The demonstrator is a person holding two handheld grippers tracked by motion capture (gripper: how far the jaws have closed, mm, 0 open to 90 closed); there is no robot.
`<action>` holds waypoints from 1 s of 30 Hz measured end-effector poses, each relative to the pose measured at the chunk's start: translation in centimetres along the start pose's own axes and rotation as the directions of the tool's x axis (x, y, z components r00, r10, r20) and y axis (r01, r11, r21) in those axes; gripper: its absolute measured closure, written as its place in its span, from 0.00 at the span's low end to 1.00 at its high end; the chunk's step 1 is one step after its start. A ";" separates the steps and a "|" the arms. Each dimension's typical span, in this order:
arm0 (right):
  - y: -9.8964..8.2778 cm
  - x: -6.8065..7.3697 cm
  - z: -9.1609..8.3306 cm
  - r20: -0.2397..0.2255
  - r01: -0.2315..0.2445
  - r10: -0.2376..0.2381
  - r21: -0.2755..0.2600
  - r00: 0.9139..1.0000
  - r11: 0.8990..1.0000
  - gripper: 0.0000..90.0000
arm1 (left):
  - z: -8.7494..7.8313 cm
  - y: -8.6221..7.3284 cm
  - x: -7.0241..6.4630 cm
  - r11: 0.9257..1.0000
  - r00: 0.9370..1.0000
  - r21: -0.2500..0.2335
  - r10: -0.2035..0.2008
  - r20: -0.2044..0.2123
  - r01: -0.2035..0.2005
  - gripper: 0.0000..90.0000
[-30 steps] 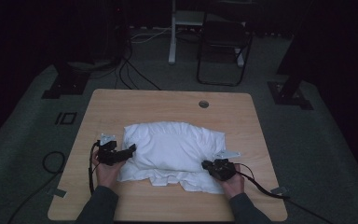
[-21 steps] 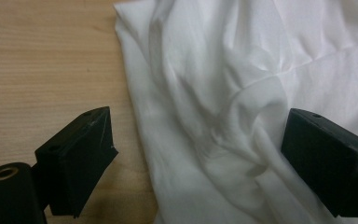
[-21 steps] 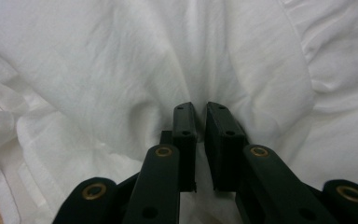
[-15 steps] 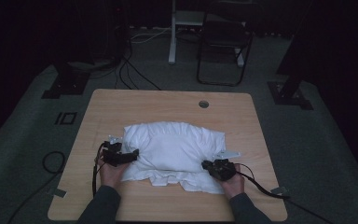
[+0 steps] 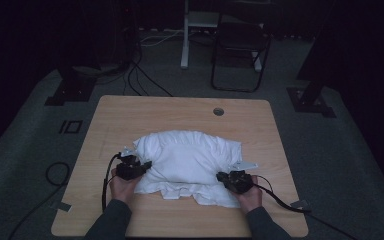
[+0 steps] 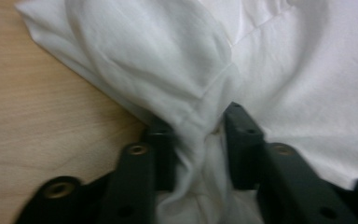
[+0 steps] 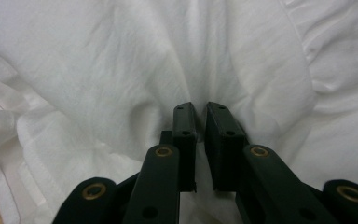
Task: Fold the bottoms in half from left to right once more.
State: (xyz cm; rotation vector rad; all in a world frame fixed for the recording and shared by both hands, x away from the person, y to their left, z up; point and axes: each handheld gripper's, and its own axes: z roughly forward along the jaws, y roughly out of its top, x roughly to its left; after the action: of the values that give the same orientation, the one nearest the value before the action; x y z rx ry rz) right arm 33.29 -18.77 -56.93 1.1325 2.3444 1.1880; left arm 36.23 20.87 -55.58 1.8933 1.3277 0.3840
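Left: left gripper (image 5: 141, 166) at the near-left edge of the white garment (image 5: 187, 157), jaws just closed onto a bunched fold of its cloth (image 6: 200, 135), wooden table (image 5: 130, 112) bare beside it. Centre: garment crumpled in a mound on the near half of the table. Right: right gripper (image 5: 226, 176) at the garment's near-right edge, jaws nearly together, pinching a thin ridge of fabric (image 7: 199, 140).

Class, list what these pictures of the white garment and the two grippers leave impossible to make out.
- High view: left gripper's jaw tips, too dark and small.
- Left gripper view: cloth of the white garment low between the jaws, blurred.
- Right gripper view: right gripper's bite on the fabric, hidden by its jaws.
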 end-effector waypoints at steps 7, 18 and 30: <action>0.0 0.0 0.0 -0.001 0.002 -0.002 0.001 1.000 1.000 0.90 | -1.5 0.4 0.3 0.998 1.000 -0.066 -0.009 -0.021 0.007 0.87; 0.4 0.3 -0.4 -0.006 0.016 -0.016 0.026 1.000 1.000 0.76 | -2.2 0.6 0.2 0.995 1.000 -0.096 -0.008 -0.010 0.007 0.88; 6.1 2.4 -1.7 0.005 0.067 -0.067 -0.116 0.998 0.991 0.63 | -4.1 2.7 -0.6 0.989 1.000 -0.147 0.026 -0.008 -0.027 0.88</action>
State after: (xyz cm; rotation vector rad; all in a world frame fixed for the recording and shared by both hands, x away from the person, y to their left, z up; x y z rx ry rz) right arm 33.96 -15.77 -50.93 1.0078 2.2610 1.2814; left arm 35.22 21.68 -50.80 1.7896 1.2439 0.4883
